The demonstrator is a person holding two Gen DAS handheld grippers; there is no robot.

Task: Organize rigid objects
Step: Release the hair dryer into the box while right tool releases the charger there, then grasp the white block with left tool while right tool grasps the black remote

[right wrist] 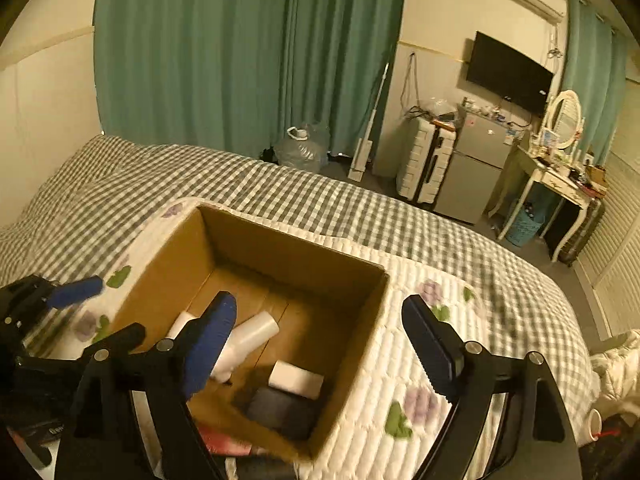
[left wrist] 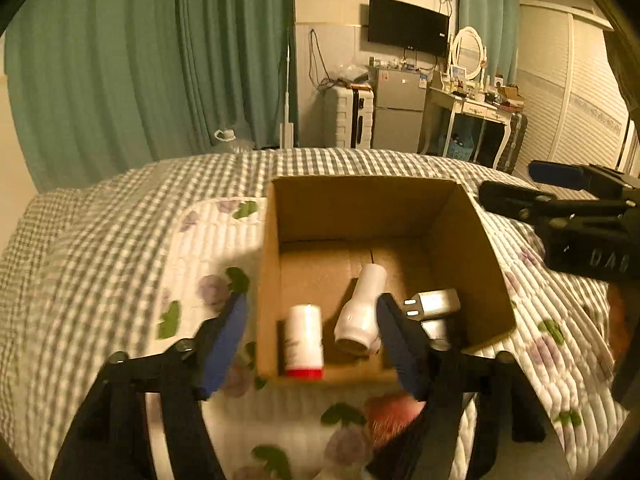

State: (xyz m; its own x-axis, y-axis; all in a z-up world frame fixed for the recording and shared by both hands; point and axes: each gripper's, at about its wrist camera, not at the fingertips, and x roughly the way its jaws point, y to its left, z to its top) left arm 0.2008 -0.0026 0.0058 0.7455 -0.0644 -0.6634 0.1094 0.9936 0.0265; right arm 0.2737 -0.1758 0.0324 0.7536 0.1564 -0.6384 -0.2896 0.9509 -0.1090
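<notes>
Both claws are hanging wide and empty: the left claw (left wrist: pixel 312 316) low in its frame, the right claw (right wrist: pixel 316 324) over the cardboard box (left wrist: pixel 472 248), where a white bottle (left wrist: pixel 360 308) is lying, likely already sorted.

White bottles (left wrist: pixel 360 308) and chargers (left wrist: pixel 432 302) lie inside open cardboard box (left wrist: pixel 460 240)

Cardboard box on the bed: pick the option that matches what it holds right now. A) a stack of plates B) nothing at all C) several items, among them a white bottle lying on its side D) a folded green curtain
C: the cardboard box holds a white bottle lying on its side, beside a white container with a red base.
</notes>
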